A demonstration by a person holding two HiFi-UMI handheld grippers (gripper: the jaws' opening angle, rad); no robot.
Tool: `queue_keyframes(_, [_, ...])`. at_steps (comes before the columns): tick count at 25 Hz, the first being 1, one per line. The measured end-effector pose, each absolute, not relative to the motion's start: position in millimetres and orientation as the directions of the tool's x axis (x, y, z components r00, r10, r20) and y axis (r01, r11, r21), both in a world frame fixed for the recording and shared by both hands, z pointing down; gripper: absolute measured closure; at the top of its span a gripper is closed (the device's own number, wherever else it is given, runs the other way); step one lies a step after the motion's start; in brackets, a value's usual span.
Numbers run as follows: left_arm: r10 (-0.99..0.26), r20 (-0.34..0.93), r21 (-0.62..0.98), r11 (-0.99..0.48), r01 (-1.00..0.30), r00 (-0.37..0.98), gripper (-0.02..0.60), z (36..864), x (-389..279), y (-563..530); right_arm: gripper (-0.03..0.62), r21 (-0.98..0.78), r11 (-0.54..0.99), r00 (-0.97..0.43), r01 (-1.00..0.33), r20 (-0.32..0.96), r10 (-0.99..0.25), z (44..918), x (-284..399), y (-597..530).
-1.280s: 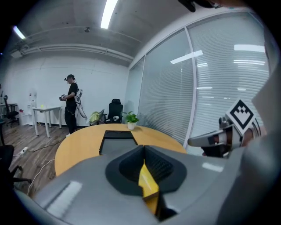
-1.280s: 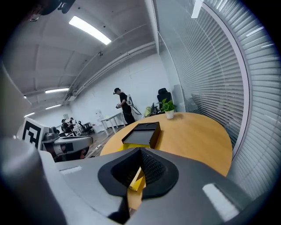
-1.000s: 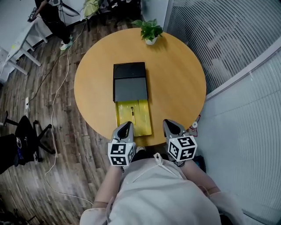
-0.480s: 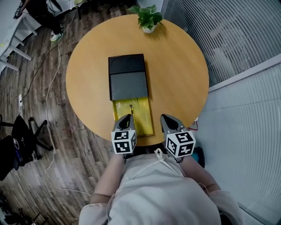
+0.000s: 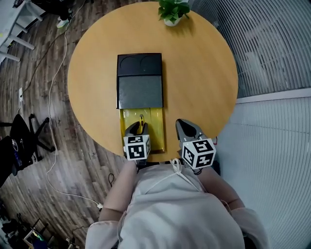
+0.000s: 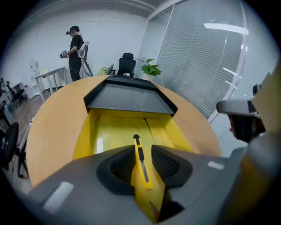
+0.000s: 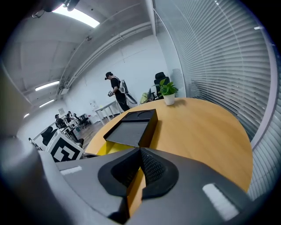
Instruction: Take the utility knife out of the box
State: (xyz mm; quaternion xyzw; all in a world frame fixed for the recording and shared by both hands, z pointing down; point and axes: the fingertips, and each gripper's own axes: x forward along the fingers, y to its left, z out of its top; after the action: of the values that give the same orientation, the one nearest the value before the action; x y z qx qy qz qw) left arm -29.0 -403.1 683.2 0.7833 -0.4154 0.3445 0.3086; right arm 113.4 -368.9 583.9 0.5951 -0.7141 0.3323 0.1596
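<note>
A black box (image 5: 140,80) lies on the round wooden table (image 5: 204,73), its yellow drawer (image 5: 156,131) pulled out toward me. The yellow utility knife (image 5: 141,119) lies lengthwise in the drawer. My left gripper (image 5: 137,128) hangs over the drawer's near end; its jaws have just been opening. In the left gripper view the knife (image 6: 140,160) shows in the gap of the left gripper (image 6: 142,147), with the pads clear of it. My right gripper (image 5: 182,126) hovers to the right of the drawer, shut and empty, the right gripper's (image 7: 140,150) tips meeting.
A potted plant (image 5: 172,9) stands at the table's far edge. A glass wall with blinds (image 5: 272,44) runs along the right. An office chair (image 5: 22,133) and cables are on the floor at left. A person (image 6: 75,50) stands beyond the table.
Both grippers have moved forward and down over the table's near edge. The left one now sits over the drawer at the knife's near end; the right one has come up beside the drawer.
</note>
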Motion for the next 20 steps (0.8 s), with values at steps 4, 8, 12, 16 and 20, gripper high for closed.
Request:
queue_keyframes(4, [-0.429,0.826,0.178,-0.418,-0.891,0.366,0.448,698.0,-27.1,-410.7,0.594,-0.296,0.079,-0.259,-0.952,0.64,-0.723,595.0,123.5,-377.5])
queue_keyframes(8, [-0.41,0.86,0.119,-0.415,-0.902,0.302,0.468,703.1,-26.9,-411.3,0.594,-0.308,0.081,-0.265,-0.948,0.625,-0.735,589.6,132.6,-386.3])
queue_keyframes(12, [-0.442,0.863,0.046,-0.414,-0.909,0.245,0.494,706.4,-27.8,-412.9,0.594,-0.316,0.096,-0.28,-0.944,0.609,-0.743,587.2,138.9,-397.0])
queue_keyframes(16, [-0.465,0.854,0.022,-0.416,-0.909,0.233,0.494,710.3,-25.7,-413.9,0.594,-0.326,0.095,-0.285,-0.94,0.607,-0.742,591.9,142.3,-399.3])
queue_keyframes(20, [-0.478,0.847,0.011,-0.423,-0.906,0.233,0.494,709.8,-24.3,-414.6,0.594,-0.335,0.089,-0.289,-0.938,0.613,-0.735,595.0,142.6,-392.5])
